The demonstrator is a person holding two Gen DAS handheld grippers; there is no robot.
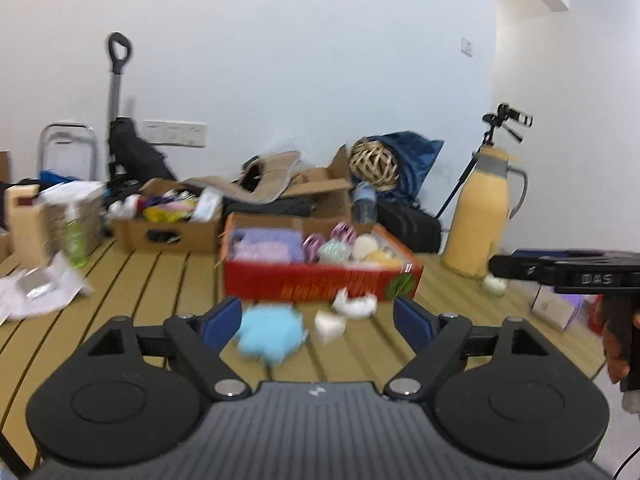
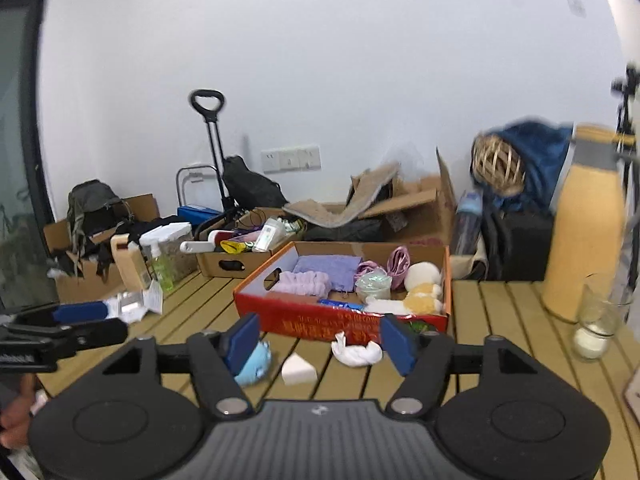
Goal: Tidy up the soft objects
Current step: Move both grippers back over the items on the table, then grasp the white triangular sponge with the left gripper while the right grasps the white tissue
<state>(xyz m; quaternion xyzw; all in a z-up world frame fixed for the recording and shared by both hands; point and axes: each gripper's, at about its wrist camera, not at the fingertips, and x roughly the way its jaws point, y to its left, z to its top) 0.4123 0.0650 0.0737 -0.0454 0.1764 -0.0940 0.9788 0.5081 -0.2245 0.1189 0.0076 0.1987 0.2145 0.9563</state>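
Note:
A red cardboard box (image 1: 320, 280) (image 2: 316, 324) on the slatted table holds purple towels (image 2: 320, 270), pink items and a cream plush (image 2: 422, 292). In front of it lie a light blue plush (image 1: 268, 332) (image 2: 256, 362), a white sponge wedge (image 1: 329, 325) (image 2: 297, 370) and a crumpled white cloth (image 1: 356, 304) (image 2: 356, 352). My left gripper (image 1: 318, 320) is open and empty, just short of the blue plush. My right gripper (image 2: 318, 342) is open and empty, above the sponge and the cloth. Each gripper shows at the edge of the other's view.
A tall orange thermos (image 1: 480, 216) (image 2: 584, 224) and a glass with a candle (image 2: 598, 328) stand at the right. A brown box of clutter (image 1: 168, 220) (image 2: 248, 248), a green spray bottle (image 2: 160, 264) and papers (image 1: 36, 288) sit at the back left.

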